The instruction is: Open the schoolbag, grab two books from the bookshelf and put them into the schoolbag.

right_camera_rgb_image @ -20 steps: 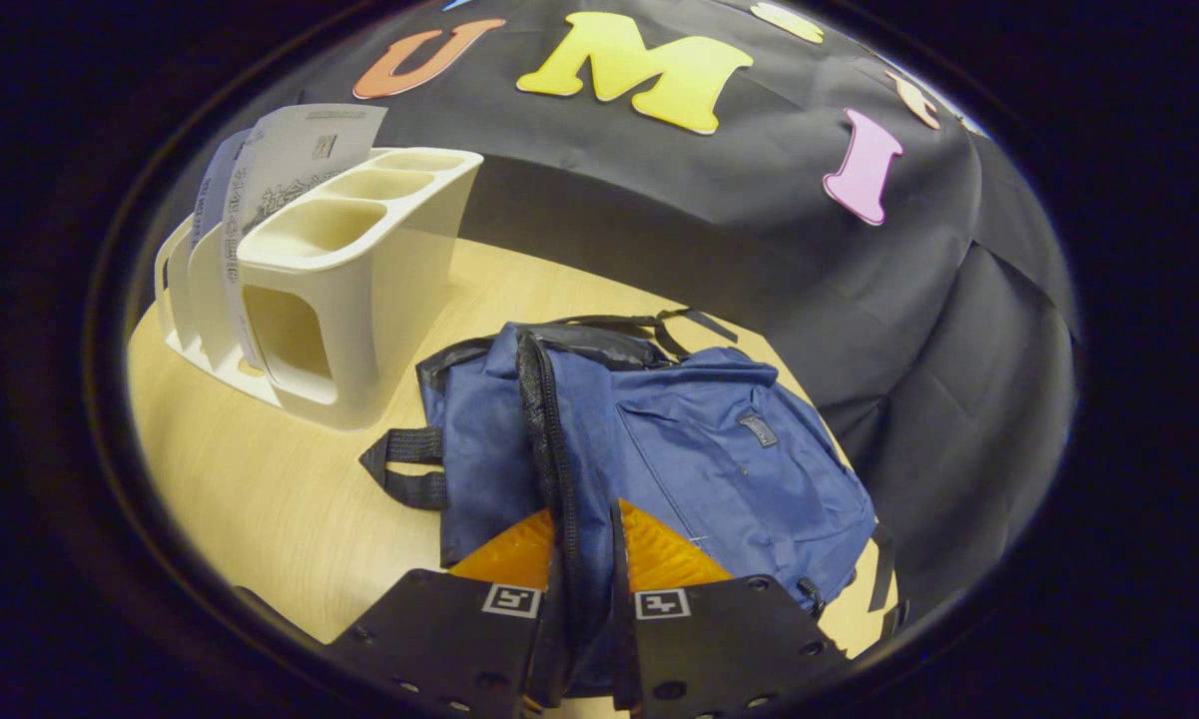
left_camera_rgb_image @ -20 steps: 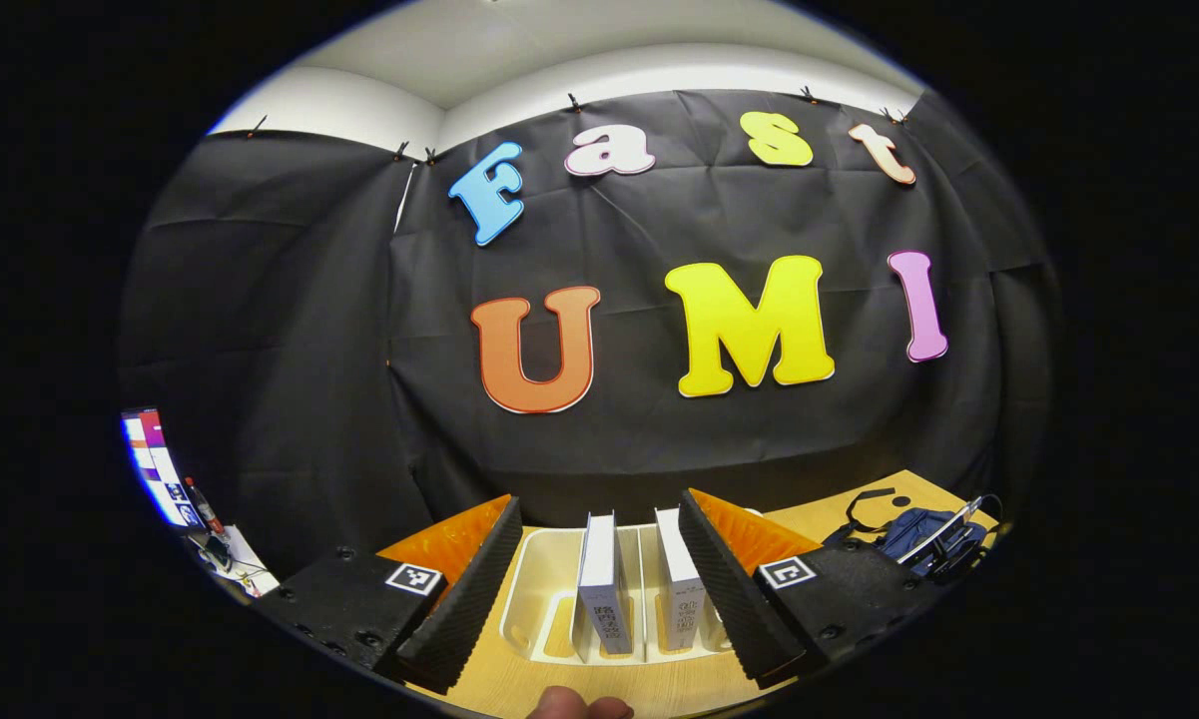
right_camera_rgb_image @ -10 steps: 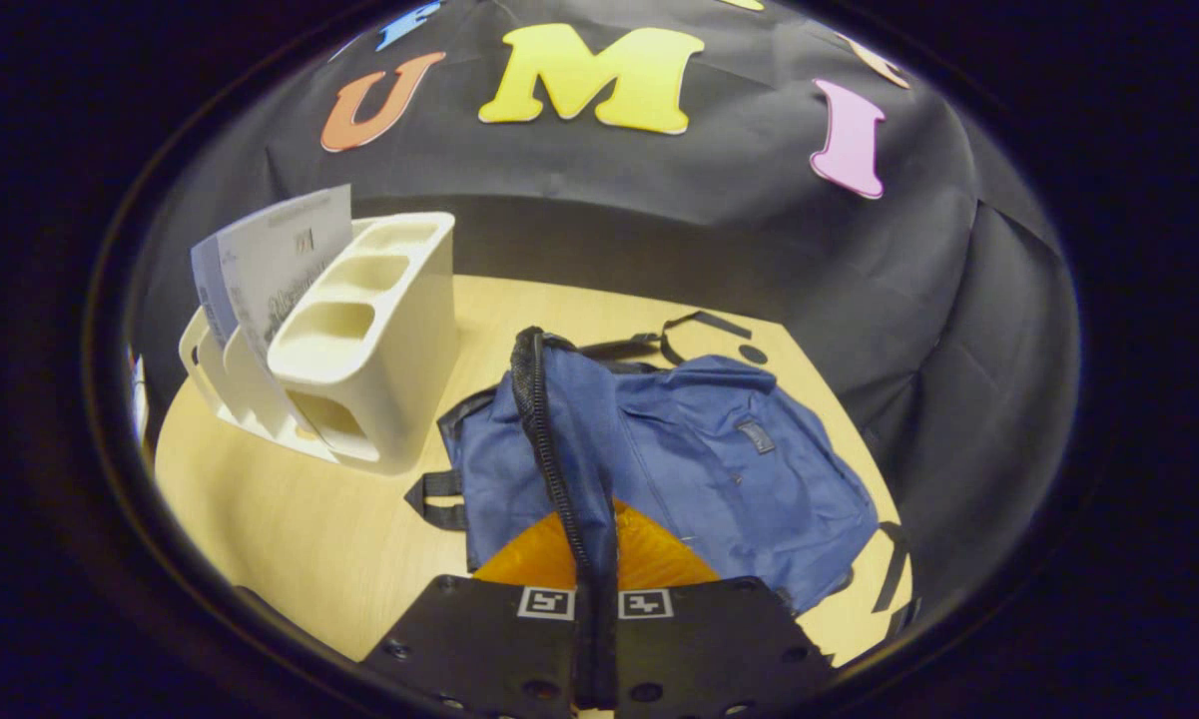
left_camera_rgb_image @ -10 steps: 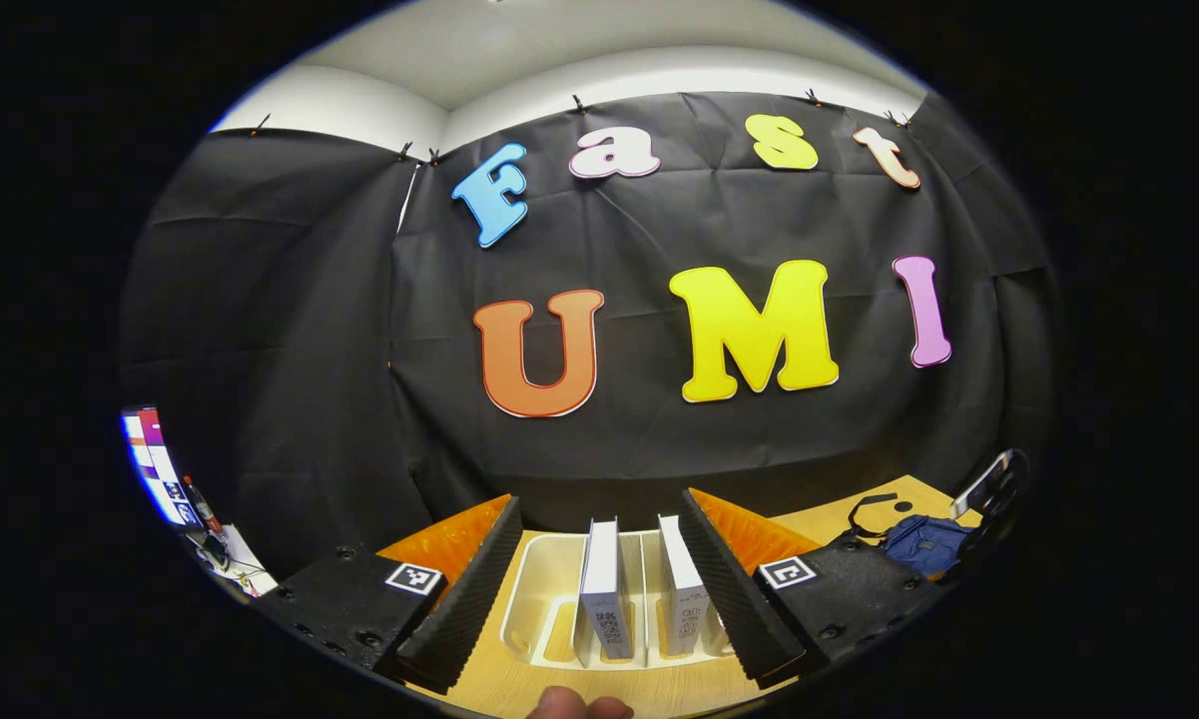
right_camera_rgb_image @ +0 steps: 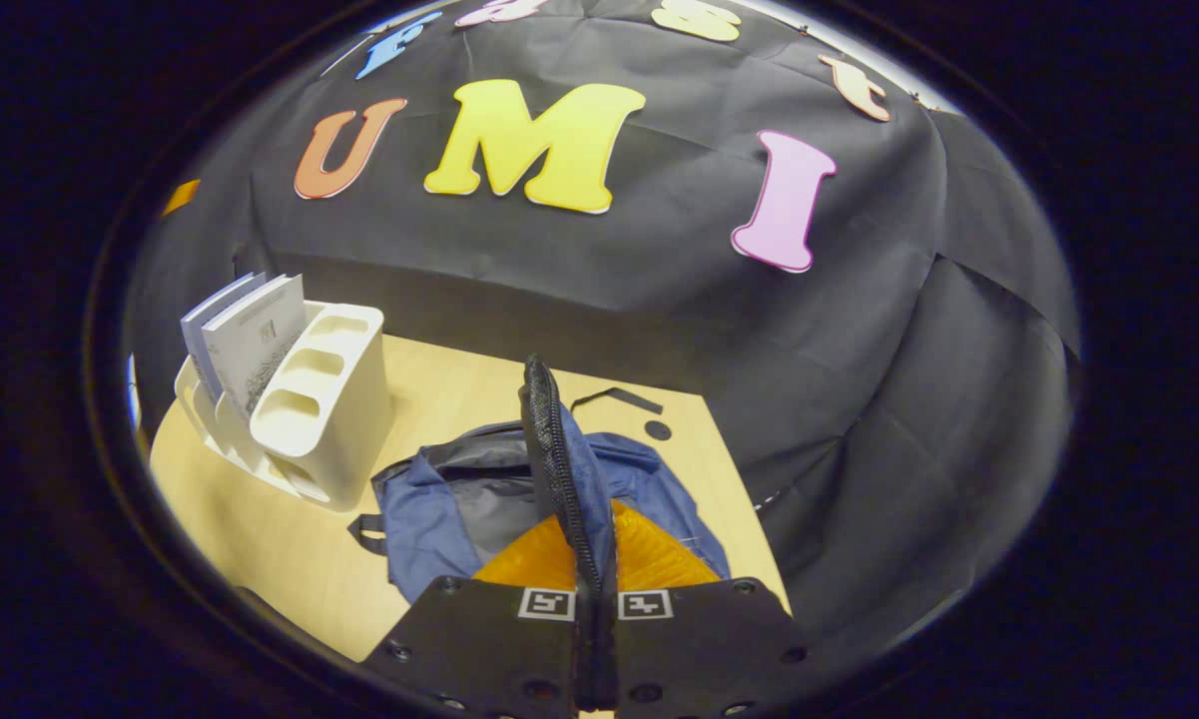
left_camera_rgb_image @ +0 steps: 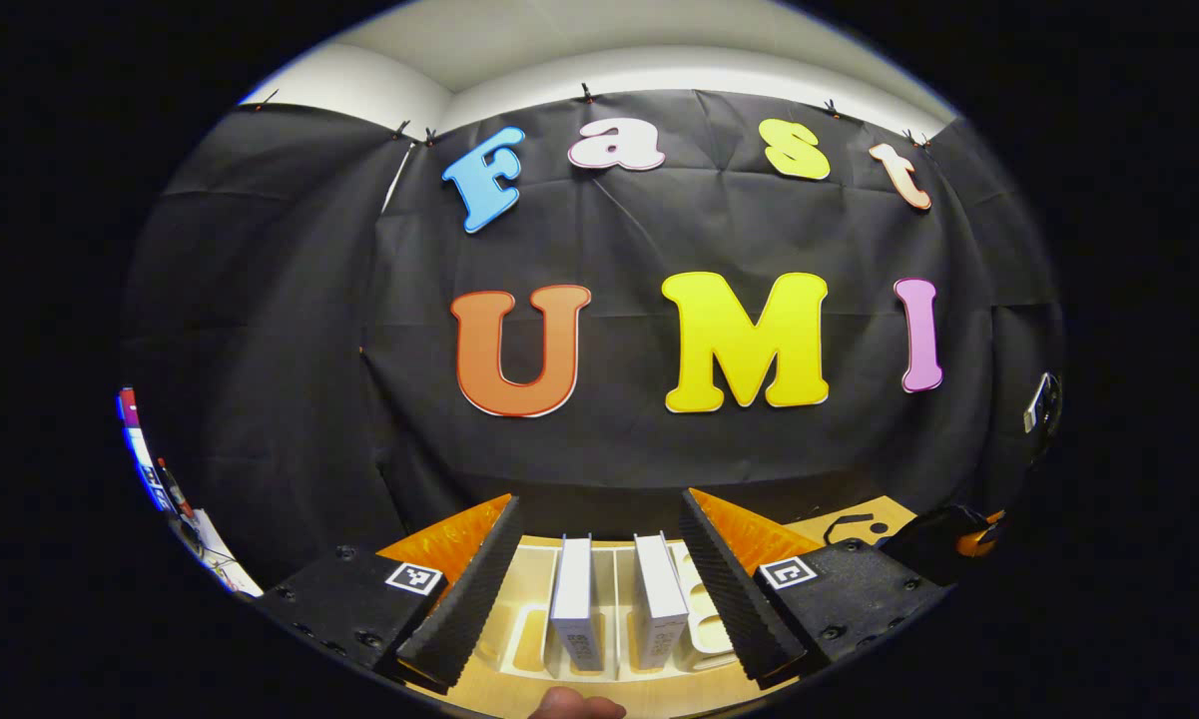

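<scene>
Right gripper (right_camera_rgb_image: 596, 639): fingers clamped together on the zippered edge of the blue fabric schoolbag (right_camera_rgb_image: 429, 509), flap pulled upright between them.
Flap: black zipper track (right_camera_rgb_image: 551, 449) runs up from the fingertips and stands above the bag body.
Schoolbag: lies on the light wooden table (right_camera_rgb_image: 260, 519); mouth gapes open left of the flap, grey lining (right_camera_rgb_image: 489, 504) visible inside; black strap (right_camera_rgb_image: 619, 397) trails on the table beyond it.
Bookshelf, right gripper view: cream plastic desktop rack (right_camera_rgb_image: 334, 399) stands near the bag's left side, apart from it; two pale-covered books (right_camera_rgb_image: 250, 345) stand upright in its far slots.
Left gripper (left_camera_rgb_image: 599, 589): fingers spread wide, gripping nothing, hovering just over the rack.
Fingertip: a person's fingertip (left_camera_rgb_image: 574, 705) shows at the bottom edge of the left gripper view.
Books, left gripper view: two white-edged books, left one (left_camera_rgb_image: 572, 602) and right one (left_camera_rgb_image: 657, 599), upright side by side in the rack slots, both lying between the spread fingers, neither touched.
Rack, left gripper view: cream rim (left_camera_rgb_image: 521, 599) under and around the books.
Far right, left gripper view: dark shape at the table edge, too unclear to identify.
Backdrop: black cloth wall (left_camera_rgb_image: 260, 330) behind the table.
</scene>
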A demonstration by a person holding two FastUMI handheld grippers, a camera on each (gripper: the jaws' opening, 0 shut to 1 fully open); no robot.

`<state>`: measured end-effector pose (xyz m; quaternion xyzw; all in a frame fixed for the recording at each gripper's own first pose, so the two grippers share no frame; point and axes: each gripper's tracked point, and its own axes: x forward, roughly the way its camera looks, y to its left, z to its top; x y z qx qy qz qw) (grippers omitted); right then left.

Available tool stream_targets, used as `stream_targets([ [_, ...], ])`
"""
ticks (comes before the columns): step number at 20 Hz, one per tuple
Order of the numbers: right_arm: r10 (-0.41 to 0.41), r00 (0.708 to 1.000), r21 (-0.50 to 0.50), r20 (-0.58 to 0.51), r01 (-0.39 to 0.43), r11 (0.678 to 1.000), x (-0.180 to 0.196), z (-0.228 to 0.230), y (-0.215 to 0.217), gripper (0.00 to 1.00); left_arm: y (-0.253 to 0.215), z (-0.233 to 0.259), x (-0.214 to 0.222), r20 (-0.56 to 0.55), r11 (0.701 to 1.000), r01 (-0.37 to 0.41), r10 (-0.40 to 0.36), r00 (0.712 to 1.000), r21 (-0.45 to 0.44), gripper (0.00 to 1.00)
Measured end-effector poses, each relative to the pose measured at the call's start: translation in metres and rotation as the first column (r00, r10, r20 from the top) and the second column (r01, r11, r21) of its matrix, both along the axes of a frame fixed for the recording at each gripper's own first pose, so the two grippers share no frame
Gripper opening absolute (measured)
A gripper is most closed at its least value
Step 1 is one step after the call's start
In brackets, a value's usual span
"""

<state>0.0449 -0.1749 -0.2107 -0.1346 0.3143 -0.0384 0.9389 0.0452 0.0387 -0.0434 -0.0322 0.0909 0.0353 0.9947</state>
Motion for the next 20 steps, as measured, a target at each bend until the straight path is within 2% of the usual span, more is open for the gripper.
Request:
stream_targets([
  [6, -0.012, 1.0, -0.021, -0.003, 0.012, 1.0, 0.019, 0.014, -0.053, 0.01, -0.016, -0.007, 0.033, -0.077, 0.995, 0.072, -0.077, 0.994, -0.062, 0.99],
  [10, -0.02, 1.0, 0.005, -0.017, 0.02, 1.0, 0.028, 0.011, -0.072, 0.01, -0.027, -0.031, 0.05, -0.203, 0.99, 0.123, -0.135, 0.97, -0.072, 0.99],
  [13, -0.024, 1.0, 0.028, -0.02, 0.024, 0.999, 0.034, 0.011, -0.083, 0.01, -0.039, -0.054, 0.057, -0.36, 0.981, 0.161, -0.191, 0.913, -0.112, 0.98],
  [17, -0.035, 0.999, 0.072, -0.035, 0.037, 0.997, 0.038, 0.007, -0.093, 0.01, -0.057, -0.071, 0.065, -0.523, 0.957, 0.227, -0.29, 0.801, -0.183, 0.98],
  [20, -0.05, 0.998, 0.113, -0.045, 0.055, 0.992, 0.036, 0.004, -0.098, 0.01, -0.058, -0.08, 0.073, -0.603, 0.949, 0.241, -0.315, 0.732, -0.203, 0.98],
])
